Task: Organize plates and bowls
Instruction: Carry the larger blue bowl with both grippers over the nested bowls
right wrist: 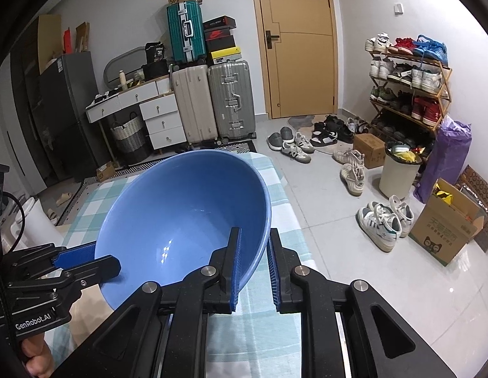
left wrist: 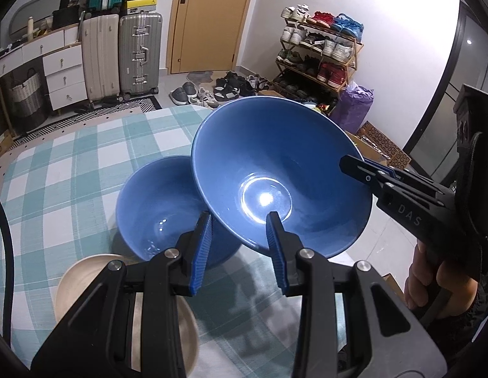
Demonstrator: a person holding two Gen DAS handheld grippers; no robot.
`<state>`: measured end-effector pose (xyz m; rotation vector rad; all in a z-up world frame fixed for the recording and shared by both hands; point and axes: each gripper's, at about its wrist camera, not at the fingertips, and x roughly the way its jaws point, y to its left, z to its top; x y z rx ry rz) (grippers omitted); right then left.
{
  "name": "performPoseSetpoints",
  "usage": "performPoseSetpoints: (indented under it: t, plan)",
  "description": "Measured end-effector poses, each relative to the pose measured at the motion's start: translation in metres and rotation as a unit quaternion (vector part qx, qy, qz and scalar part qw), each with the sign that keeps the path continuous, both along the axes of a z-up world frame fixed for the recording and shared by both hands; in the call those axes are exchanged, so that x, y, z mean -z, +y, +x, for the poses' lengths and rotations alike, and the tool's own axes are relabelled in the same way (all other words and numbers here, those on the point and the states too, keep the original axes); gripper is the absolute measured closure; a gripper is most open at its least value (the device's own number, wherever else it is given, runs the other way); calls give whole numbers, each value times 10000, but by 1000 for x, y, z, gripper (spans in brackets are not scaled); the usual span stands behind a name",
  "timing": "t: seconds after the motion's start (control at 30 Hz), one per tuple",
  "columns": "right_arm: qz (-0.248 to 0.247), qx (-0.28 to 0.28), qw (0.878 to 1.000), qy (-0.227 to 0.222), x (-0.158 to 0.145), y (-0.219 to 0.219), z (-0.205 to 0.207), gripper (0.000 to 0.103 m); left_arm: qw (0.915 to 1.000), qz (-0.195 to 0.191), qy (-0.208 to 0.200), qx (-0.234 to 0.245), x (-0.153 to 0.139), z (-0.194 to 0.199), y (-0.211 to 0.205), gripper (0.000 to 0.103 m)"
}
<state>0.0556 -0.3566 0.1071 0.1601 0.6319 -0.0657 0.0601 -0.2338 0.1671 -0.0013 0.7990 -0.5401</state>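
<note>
Both claws [left wrist: 239, 233] on empty blue bowl [left wrist: 275, 170]

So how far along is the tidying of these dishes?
Midway, it seems. Nothing looks stacked yet. In hand: the large glossy blue bowl is lifted and tilted, with the left gripper and right gripper each clamped on its rim. Left: setting it down, perhaps into the second blue bowl on the checked tablecloth, and sorting the beige plate.

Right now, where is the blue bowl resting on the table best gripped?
Probably at its rim: the blue bowl sits upright and open, so one finger goes inside the wall, one outside. Come from above on its left; the lifted bowl overlaps the right, and the beige dish crowds the near edge.
</note>
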Motion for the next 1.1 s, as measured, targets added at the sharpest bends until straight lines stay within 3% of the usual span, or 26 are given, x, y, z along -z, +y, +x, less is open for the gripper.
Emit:
performPoseSetpoints:
  t: [1.1]
  plan:
    - [106, -529, 9978, 378, 38, 69, 66, 86, 9974, 123, 208, -674, 39, 50, 66, 71]
